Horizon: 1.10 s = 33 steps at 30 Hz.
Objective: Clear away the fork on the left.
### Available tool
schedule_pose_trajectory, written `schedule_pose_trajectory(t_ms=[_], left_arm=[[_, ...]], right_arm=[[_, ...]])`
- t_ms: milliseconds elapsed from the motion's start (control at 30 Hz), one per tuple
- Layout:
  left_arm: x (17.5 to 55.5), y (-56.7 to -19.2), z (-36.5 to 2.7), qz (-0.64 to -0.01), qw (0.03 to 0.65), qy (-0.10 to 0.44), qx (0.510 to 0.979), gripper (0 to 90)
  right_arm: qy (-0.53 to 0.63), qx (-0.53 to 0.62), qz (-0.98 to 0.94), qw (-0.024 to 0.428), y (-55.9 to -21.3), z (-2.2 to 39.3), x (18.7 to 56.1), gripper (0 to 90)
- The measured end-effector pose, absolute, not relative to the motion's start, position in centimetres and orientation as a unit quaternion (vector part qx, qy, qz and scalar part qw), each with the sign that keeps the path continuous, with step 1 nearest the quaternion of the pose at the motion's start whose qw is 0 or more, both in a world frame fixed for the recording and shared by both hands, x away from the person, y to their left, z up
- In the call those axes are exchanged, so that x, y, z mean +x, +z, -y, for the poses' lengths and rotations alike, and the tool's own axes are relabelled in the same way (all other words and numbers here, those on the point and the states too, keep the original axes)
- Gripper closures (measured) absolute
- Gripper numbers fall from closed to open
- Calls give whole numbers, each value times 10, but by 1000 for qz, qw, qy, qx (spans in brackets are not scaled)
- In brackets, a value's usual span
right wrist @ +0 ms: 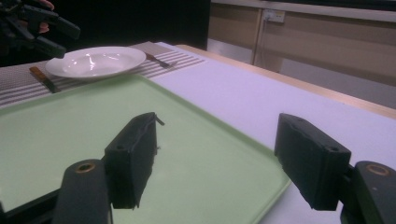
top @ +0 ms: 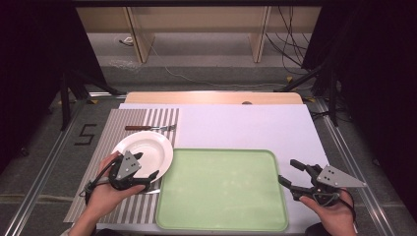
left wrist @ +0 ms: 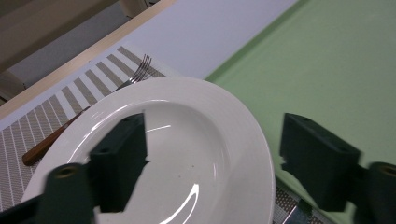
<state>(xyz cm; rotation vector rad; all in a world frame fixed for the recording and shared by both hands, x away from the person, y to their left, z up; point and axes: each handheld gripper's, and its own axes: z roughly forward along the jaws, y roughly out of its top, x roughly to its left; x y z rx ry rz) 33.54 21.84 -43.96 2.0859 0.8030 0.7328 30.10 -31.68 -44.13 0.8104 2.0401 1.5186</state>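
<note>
Two grippers, one plate: we list them as they stand on the bench (top: 246,125). Open room first: the green tray (top: 221,189) lies bare across the near middle, and the pale sheet beyond it is free up to the bench's far wooden edge. The tray's left rim runs just beside the striped mat (top: 125,129), and the plate's right edge overhangs that rim slightly.

Item, white plate (top: 147,150): round, glossy, a shallow well inside a broad rim, lying flat on the striped mat at the near left. A fork (top: 150,128) with a wooden handle lies beyond it on the same mat, apart from it. At the plate's near edge we see part of another wooden-handled utensil, mostly hidden.

Item, left gripper (top: 146,166): held over the plate's near right rim, jaws spread. In the left gripper view one jaw stands above the plate's well and the other outside the rim over the tray; we see neither pad pressing the plate.

Item, right gripper (top: 289,172): at the tray's right edge, well apart from the plate, jaws spread with nothing between them.
</note>
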Motion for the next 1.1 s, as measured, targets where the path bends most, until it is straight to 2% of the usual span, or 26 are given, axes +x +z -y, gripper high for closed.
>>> schedule_pose_trajectory(t_ms=[267,300,400,567,767,933,967,1100], left_arm=[[364,-429,-209,-316,369,273,830,724],[376,-426,-206,-317,356,272,836,788],[393,-423,-204,-323,348,265,839,889],[440,-425,-202,-341,316,249,850,896],[480,-436,-198,-350,284,232,862,896],[498,-443,-193,-325,263,228,879,895],[507,-446,-191,-309,240,224,893,895],[521,-449,-187,-276,210,221,911,895]], right_arm=[[553,297,-742,235,-441,317,301,307],[554,297,-741,234,-441,317,301,307],[552,297,-743,234,-441,317,301,307],[555,299,-741,234,-441,317,301,307],[554,299,-741,234,-441,317,301,307],[552,300,-742,231,-441,317,301,307],[554,299,-742,232,-441,317,301,307],[555,298,-741,232,-441,318,302,307]])
